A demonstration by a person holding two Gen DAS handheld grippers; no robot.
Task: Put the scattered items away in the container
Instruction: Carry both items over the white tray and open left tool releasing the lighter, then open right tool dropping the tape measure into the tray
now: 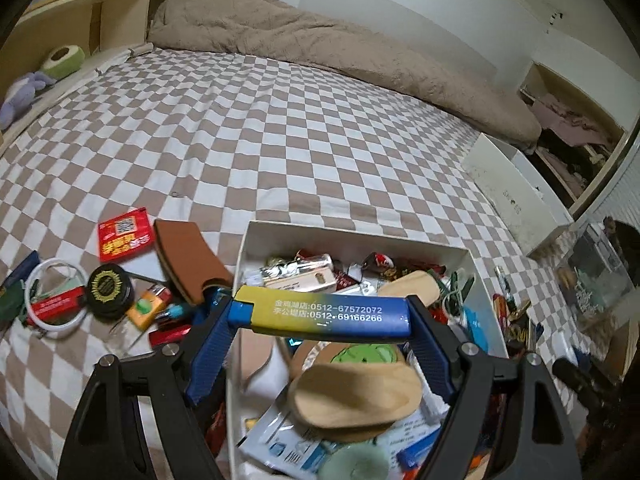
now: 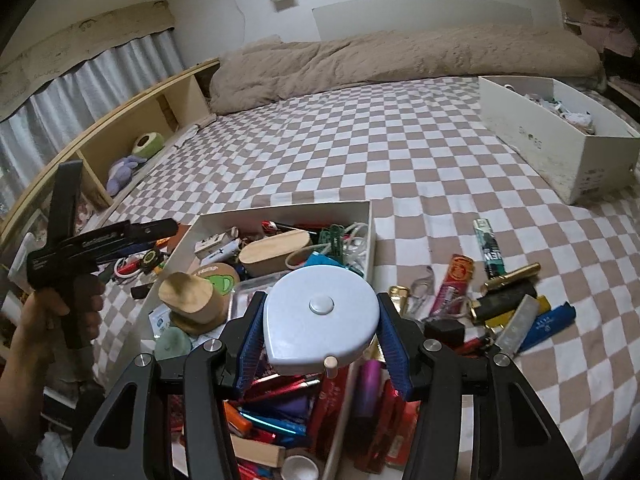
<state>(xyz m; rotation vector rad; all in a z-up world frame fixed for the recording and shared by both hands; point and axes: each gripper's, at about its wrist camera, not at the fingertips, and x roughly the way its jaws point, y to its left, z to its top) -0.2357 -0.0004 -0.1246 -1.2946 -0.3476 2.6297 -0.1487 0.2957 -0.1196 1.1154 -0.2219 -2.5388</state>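
A white open box full of small items sits on the checkered bed. My left gripper is shut on a blue and yellow lighter, held crosswise above the box. My right gripper is shut on a pale blue round tape measure, held above the box's near end. The left gripper also shows at the left of the right wrist view, held in a hand. Loose items lie left of the box: a red packet, a brown sleeve, a black tin.
More lighters and tubes lie scattered right of the box. A second white box stands at the far right. A beige blanket lies along the bed's far side. A wooden shelf with plush toys runs along the left.
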